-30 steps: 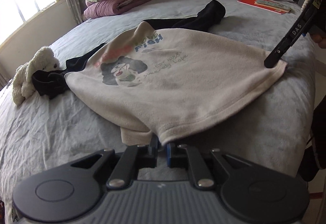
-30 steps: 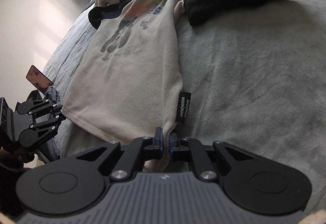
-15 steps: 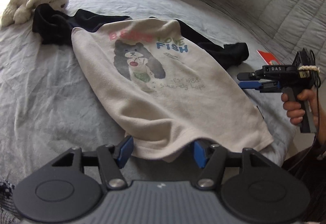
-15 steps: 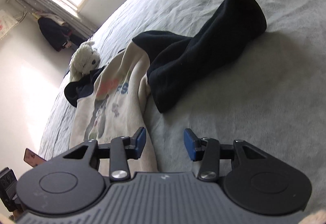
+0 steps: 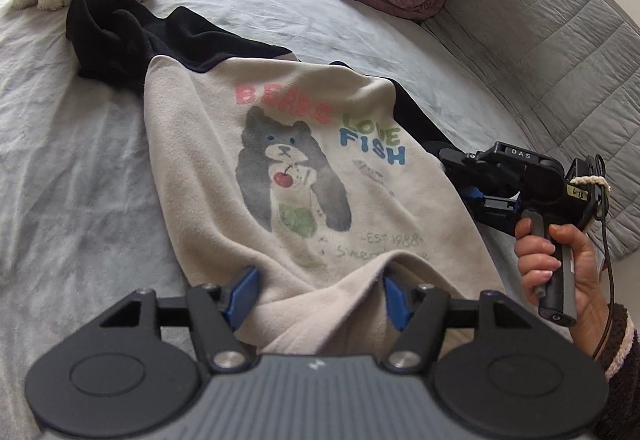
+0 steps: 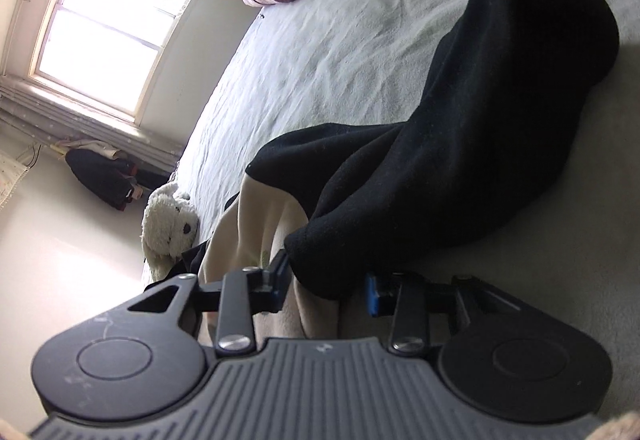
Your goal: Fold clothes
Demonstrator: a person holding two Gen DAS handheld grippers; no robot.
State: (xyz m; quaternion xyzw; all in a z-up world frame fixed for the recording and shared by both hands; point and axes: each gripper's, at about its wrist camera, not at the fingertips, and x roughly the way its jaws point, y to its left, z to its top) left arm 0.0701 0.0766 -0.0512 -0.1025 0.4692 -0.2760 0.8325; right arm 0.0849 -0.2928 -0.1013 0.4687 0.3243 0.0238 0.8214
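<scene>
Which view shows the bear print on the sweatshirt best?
The left wrist view: the bear print lies face-up and whole on the beige sweatshirt, with its lettering readable. The right wrist view shows only a beige edge of the sweatshirt beside its black sleeve; the print is out of sight.

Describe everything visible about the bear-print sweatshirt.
The sweatshirt is beige fleece with black sleeves, printed with a grey bear holding a cherry and "BEARS LOVE FISH". It lies face up on the grey bed; its rumpled hem sits between the open left gripper jaws, one sleeve end between the open right gripper jaws.
</scene>
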